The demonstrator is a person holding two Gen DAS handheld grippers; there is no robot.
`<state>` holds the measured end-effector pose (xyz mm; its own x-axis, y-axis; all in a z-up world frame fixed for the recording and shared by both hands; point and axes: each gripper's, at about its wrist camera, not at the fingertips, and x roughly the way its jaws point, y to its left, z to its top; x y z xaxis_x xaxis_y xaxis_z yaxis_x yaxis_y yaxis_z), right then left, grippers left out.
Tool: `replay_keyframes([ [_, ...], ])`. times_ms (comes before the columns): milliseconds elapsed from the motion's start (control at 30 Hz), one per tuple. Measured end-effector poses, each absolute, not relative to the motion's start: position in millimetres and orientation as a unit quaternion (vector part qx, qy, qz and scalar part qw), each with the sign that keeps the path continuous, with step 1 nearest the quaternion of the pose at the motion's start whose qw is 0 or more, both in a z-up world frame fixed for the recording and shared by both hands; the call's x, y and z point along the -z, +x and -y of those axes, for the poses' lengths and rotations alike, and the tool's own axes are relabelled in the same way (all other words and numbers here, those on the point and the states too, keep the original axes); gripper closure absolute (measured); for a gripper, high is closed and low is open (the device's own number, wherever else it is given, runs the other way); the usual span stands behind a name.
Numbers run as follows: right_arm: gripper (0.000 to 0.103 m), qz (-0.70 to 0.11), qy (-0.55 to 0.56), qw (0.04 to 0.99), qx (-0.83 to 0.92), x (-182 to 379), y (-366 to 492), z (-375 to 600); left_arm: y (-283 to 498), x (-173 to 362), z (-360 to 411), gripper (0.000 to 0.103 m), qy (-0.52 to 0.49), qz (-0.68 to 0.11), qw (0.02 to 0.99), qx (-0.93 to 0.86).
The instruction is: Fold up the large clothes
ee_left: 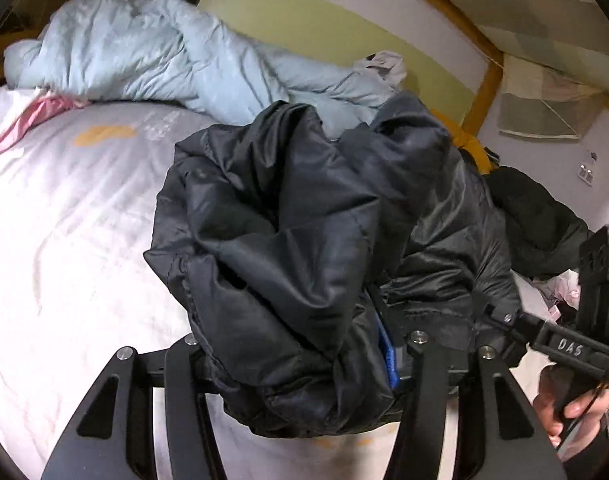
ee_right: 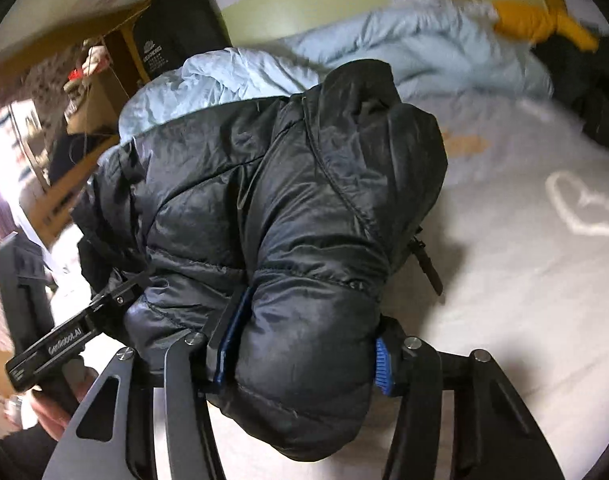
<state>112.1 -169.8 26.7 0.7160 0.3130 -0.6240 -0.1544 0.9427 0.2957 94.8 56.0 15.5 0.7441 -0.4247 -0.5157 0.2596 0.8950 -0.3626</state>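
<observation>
Black puffer jacket (ee_left: 304,248) is bunched up and held off the white bed sheet (ee_left: 64,240) by both grippers, near the bed's front edge, with the rumpled light-blue duvet (ee_left: 144,56) behind it. Left gripper (ee_left: 304,364) is clamped on a thick fold of the jacket: fabric fills the gap between the fingers, and only the blue pad (ee_left: 385,352) on the right-hand finger shows. Right gripper (ee_right: 300,356) is likewise clamped on a padded roll, with blue pads visible on both sides of it (ee_right: 234,336). In both views the bundle's long axis runs roughly away from the camera, up toward the duvet; too crumpled to say which end is collar or hem. The left view shows the right gripper (ee_left: 500,316) coming in from the right edge and biting the jacket's side just beside the left one, plus the person's hand (ee_left: 568,408) on its handle. It also shows pink cloth (ee_left: 20,124) at the far left of the sheet and a dark garment (ee_left: 544,216) on the right. The right view shows the left gripper (ee_right: 116,292) entering from lower left. Seen only there: a zipper pull (ee_right: 428,264) hanging off the jacket's right side, a heart print (ee_right: 584,208) on the sheet, a yellow item (ee_right: 544,24) past the duvet, and a black bag (ee_right: 176,24) and cardboard boxes (ee_right: 56,200) on the left. Background in the right view is blurred.
</observation>
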Motion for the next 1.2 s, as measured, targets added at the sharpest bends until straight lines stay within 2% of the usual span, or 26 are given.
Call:
replay_keyframes([
  [267, 0.048, -0.330, 0.055, 0.938, -0.089, -59, 89, 162, 94, -23, -41, 0.049, -0.113, -0.296, 0.927, 0.199],
  [633, 0.048, -0.305, 0.068, 0.947, -0.069, -91, 62, 220, 103, -52, -1, 0.049, -0.093, -0.259, 0.930, 0.242],
  [933, 0.046, -0.274, 0.098, 0.956, -0.024, -125, 65, 338, 131, -92, 104, 0.049, -0.082, -0.236, 0.916, 0.314],
  [1200, 0.043, -0.271, 0.165, 0.947, 0.041, -117, 76, 467, 163, -74, 205, 0.049, -0.102, -0.253, 0.889, 0.369],
])
